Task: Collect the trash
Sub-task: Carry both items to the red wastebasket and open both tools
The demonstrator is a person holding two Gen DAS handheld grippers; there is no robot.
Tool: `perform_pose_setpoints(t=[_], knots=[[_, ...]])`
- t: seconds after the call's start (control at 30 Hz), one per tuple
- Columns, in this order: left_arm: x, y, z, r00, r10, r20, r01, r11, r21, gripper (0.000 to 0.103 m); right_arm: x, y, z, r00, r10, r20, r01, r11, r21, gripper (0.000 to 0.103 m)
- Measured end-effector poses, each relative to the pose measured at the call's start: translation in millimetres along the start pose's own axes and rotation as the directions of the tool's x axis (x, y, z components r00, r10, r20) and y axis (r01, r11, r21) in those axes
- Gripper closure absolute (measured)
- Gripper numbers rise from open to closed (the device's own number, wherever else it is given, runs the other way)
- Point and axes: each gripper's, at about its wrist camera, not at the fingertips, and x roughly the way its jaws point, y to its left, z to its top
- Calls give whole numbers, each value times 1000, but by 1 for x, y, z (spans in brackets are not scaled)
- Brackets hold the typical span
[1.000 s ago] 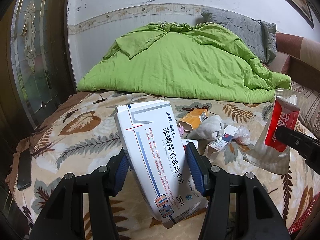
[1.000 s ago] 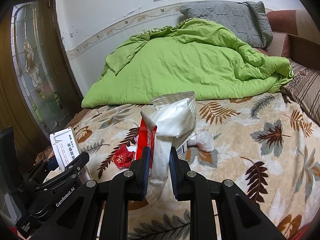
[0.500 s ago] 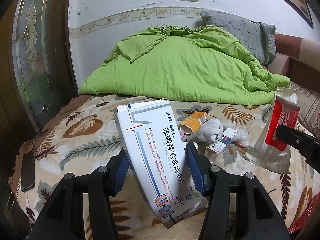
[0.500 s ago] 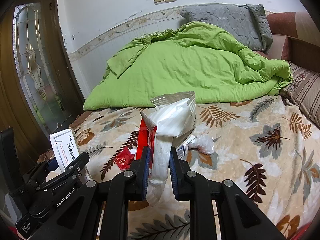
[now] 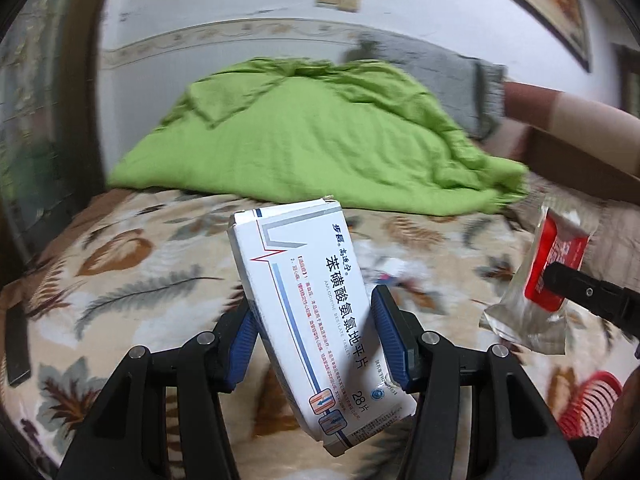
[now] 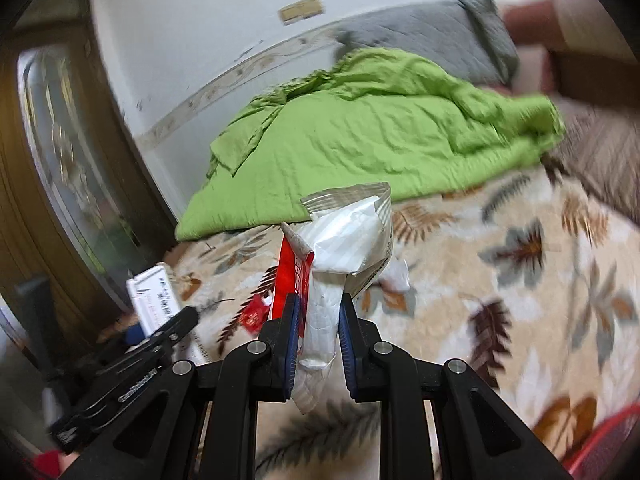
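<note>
My left gripper [image 5: 316,320] is shut on a white medicine box [image 5: 312,308] with blue and red lines, held tilted above the leaf-patterned bed. My right gripper [image 6: 318,320] is shut on a crumpled silver and red wrapper [image 6: 340,248], which sticks up between the blue pads. In the left wrist view the wrapper [image 5: 548,276] and the right gripper's black finger [image 5: 588,292] show at the right. In the right wrist view the box [image 6: 154,296] and the left gripper show at lower left. More small trash [image 6: 396,276] lies blurred on the bedspread behind the wrapper.
A bunched green quilt [image 5: 312,140] and a grey pillow [image 6: 432,36] lie at the far side against the wall. A red basket rim [image 5: 588,404] shows at lower right. A dark wooden door [image 6: 48,184] stands on the left. A dark phone-like slab [image 5: 16,344] lies at the bed's left edge.
Both views have shifted and blurred as both grippers moved over the bed, each holding its item. The red basket rim has come further into view at lower right.
</note>
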Motion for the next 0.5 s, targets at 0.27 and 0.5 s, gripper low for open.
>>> perform_pose_setpoints(t=[0.27,0.5], knots=[[-17,-73,0,952,-298,-64,301,952,47,49,-102,-55,-20,993,-111,44,109,993,39,83],[-42,-174,-16,832,-519,-199,548,825,139,49,-183,-113,-56,949,-314,15,312,948,68,83]])
